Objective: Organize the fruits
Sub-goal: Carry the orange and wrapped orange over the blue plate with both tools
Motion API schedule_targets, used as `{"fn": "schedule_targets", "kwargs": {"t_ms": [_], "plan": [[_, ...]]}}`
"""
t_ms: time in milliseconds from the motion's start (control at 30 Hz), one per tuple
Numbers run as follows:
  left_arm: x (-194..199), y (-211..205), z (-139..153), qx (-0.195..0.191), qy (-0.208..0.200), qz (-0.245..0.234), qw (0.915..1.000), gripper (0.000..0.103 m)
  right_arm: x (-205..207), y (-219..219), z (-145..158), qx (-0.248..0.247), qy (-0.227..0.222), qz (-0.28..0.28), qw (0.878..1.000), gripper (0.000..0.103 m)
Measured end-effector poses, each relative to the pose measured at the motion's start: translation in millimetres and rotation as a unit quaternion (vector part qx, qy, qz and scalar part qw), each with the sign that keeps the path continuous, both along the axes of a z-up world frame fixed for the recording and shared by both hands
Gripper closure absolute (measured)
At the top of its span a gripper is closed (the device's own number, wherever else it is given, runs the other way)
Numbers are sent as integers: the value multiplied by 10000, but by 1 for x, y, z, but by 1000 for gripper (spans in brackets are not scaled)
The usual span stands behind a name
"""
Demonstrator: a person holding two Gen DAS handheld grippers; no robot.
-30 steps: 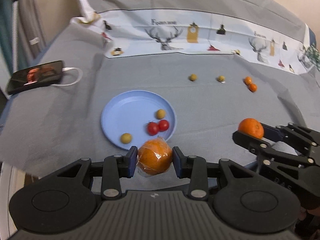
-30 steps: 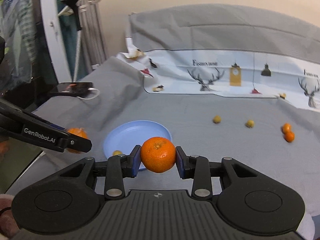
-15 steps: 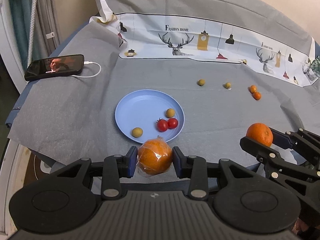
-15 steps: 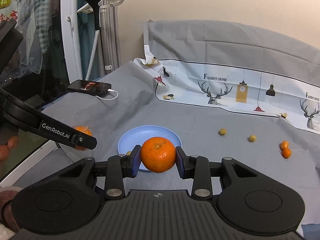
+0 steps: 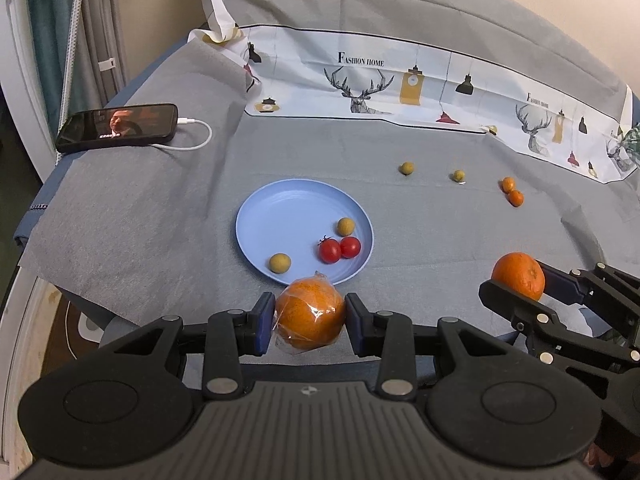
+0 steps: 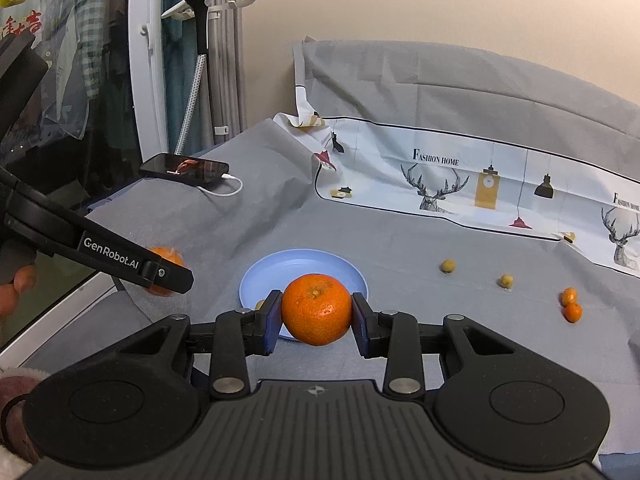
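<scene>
L gripper (image 5: 310, 322): both blue pads pinching a plastic-wrapped orange (image 5: 309, 312), one pad on each side, fruit held above the gray cloth (image 5: 440, 248). Wrap crinkled on top & at lower left of the fruit.

R gripper (image 6: 315, 316): pads clamped on a bare orange (image 6: 316, 309), stem end facing up toward cam, also held off the cloth. Seen from L cam, R gripper (image 5: 520, 286) sits off to the right of the L fingers, at about the same depth, well apart from them.

Just beyond L fingertips: blue plate (image 5: 280, 208), near rim right behind the wrapped orange. On the plate's right/near part: 2 cherry tomatoes (image 5: 339, 249) touching each other, one tan round fruit (image 5: 345, 226) just past them, another tan fruit (image 5: 279, 263) to their left near the front rim. Rest of plate bare.

Farther out & to the right of the fingers, on the cloth: 2 small tan fruits (image 5: 407, 168) apart from each other in a rough row, then 2 small kumquat-like orange fruits (image 5: 512, 192) touching.

Far back: white printed sheet w/ deer & "Fashion Home" text (image 5: 400, 80) along the cloth's rear edge. Far left of the fingers: phone (image 5: 118, 127), screen lit, white cable (image 5: 192, 140) plugged in, near the cloth's edge.

From R cam, L gripper shows at left w/ wrapped orange partly hidden behind its finger.
</scene>
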State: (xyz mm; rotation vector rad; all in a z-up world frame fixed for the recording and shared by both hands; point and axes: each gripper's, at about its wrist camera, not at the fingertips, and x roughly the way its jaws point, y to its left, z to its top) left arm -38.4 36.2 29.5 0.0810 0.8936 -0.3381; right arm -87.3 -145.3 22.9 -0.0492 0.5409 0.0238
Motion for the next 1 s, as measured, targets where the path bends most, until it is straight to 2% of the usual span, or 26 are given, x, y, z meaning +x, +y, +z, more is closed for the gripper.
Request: {"fn": "schedule_targets", "kwargs": {"t_ms": [1000], "plan": [[24, -9, -14, 119, 262, 14, 9996, 62, 17, -6, -14, 179, 329, -23, 9993, 65]]}}
